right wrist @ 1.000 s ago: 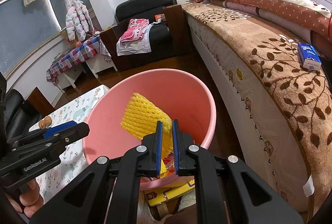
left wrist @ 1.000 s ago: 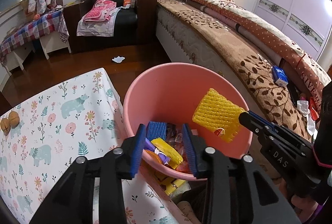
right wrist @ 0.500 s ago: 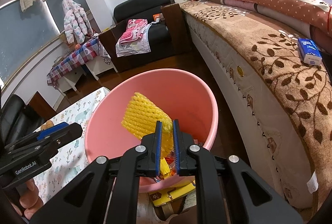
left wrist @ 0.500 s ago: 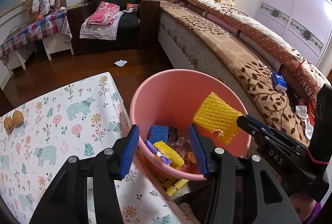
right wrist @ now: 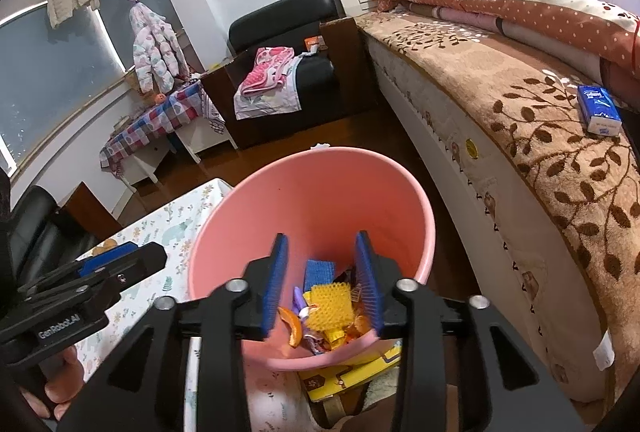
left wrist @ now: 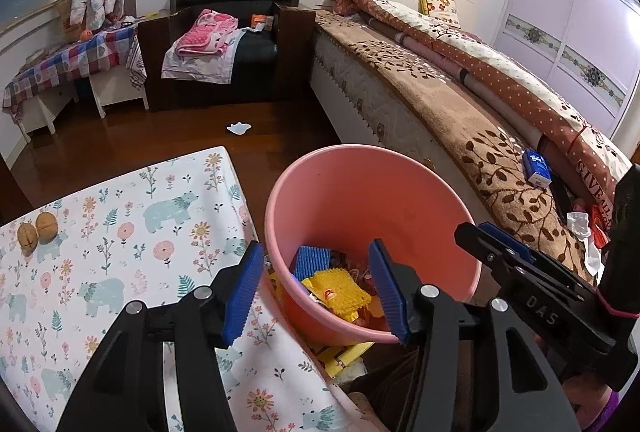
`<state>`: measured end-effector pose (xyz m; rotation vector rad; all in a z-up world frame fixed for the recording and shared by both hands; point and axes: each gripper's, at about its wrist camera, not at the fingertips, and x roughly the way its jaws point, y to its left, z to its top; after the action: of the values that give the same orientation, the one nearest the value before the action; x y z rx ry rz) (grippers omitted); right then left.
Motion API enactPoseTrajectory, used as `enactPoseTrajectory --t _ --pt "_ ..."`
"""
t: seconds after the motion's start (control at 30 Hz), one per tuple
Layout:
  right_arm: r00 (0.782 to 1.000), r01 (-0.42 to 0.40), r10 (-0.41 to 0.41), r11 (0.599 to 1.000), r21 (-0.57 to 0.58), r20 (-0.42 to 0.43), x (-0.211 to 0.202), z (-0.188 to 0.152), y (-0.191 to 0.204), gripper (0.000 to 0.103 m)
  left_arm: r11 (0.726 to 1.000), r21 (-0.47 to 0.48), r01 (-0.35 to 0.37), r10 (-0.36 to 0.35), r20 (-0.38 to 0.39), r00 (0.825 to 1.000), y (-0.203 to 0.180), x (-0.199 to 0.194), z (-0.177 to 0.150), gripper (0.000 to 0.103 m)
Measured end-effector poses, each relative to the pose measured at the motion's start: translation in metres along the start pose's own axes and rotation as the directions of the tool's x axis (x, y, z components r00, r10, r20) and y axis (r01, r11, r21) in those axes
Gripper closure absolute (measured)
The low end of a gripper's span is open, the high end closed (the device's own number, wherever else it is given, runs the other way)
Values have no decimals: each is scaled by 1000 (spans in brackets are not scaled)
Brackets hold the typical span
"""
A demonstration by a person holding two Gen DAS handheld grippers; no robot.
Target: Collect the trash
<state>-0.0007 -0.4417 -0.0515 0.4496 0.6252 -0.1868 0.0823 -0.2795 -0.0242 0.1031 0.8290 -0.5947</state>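
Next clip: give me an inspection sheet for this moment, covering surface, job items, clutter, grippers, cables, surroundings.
Surface: table with bear-print cloth, two walnuts on it.
Job items: pink bin beside the table; yellow foam net lies inside on wrappers.
Clutter: white scrap on the floor; tissue pack on the bed.
Grippers: left gripper open, empty; right gripper open, empty, over the bin.
Cables: nothing seen.
Surroundings: bed, black armchair, wardrobe.
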Motion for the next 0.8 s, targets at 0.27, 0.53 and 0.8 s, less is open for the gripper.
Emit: enactPoseTrajectory --t 0.27,0.53,0.8 --pt "1000 -28 28 998 -53 8 -15 -6 21 44 1000 1 -16 16 43 999 5 -22 -4 49" --pt "998 -45 50 992 -119 37 -33 -15 47 34 998 -45 -51 54 78 995 25 -50 -13 49" --pt "998 -55 61 987 -154 35 -43 -25 70 26 994 -83 -71 79 104 991 42 -71 -24 43"
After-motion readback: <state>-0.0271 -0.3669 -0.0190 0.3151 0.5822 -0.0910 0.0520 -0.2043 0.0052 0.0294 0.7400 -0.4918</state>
